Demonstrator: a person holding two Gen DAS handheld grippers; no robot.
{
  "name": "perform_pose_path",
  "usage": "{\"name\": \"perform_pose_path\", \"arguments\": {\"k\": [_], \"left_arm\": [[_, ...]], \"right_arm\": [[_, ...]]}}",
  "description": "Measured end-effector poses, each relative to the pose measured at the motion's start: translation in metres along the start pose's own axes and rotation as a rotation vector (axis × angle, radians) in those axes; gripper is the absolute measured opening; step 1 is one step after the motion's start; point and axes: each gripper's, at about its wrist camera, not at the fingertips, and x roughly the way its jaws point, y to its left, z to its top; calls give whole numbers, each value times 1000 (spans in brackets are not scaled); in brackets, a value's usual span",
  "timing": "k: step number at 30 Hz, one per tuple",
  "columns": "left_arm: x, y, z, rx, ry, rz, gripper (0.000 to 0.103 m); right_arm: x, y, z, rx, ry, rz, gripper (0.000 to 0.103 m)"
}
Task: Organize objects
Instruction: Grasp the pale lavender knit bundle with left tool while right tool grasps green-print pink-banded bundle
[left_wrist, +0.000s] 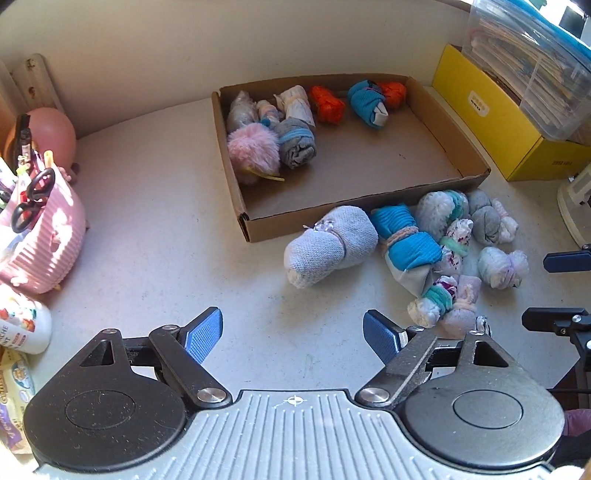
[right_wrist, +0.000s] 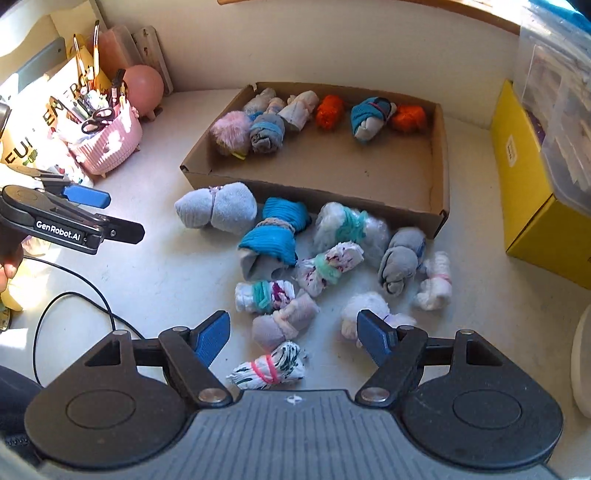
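Left gripper (left_wrist: 293, 334): jaws spread wide, nothing between the blue pads; only bare white tabletop (left_wrist: 155, 221) lies under the gap. In the right wrist view it shows at the left edge, hand-held, well apart from the pile.

Right gripper (right_wrist: 293, 334): jaws spread wide, gripping nothing. A white bundle with a pink band (right_wrist: 269, 367) lies on the table within the gap, touching neither pad. A mauve bundle (right_wrist: 282, 321) sits just beyond it. A fluffy white bundle (right_wrist: 364, 306) lies partly behind the right pad.

Cardboard tray (left_wrist: 369, 212): open, shallow, beyond both grippers. Holds, along its far and left sides, a pink fluffy bundle (left_wrist: 253, 149), a grey roll with blue band (left_wrist: 295, 144), a white roll (left_wrist: 297, 103), two orange bundles (left_wrist: 327, 103), a blue bundle (left_wrist: 365, 103), and pale bundles in the corner. Near half of the floor bare.

Loose pile: on the table just in front of the tray's near wall, ahead and right of the left gripper, directly ahead of the right one. Includes a lilac-grey roll (left_wrist: 328, 245), a blue roll with peach band (left_wrist: 402, 236), a grey knot (right_wrist: 400, 260), and several white patterned bundles with teal bands (right_wrist: 328, 264).

Surroundings: pink basket (left_wrist: 51, 240) with scissors at left; yellow box (left_wrist: 491, 129) at right.
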Motion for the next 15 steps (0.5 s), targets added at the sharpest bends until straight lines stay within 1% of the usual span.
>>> {"name": "perform_pose_path", "arguments": {"k": [2, 4, 7, 10, 12, 15], "left_arm": [[7, -6, 0, 41, -14, 17, 89], [16, -11, 6, 74, -18, 37, 93], [35, -15, 16, 105, -10, 30, 95], [57, -20, 26, 121, 20, 31, 96], [66, -23, 30, 129, 24, 27, 96], [79, -28, 34, 141, 38, 27, 96]], "right_arm": [[16, 13, -8, -34, 34, 12, 72], [27, 25, -15, -68, 45, 9, 73], [43, 35, -23, -102, 70, -25, 73], [53, 38, -28, -114, 87, -41, 73], [57, 38, -32, -121, 89, -61, 73], [59, 32, -36, -92, 97, -83, 73]]}}
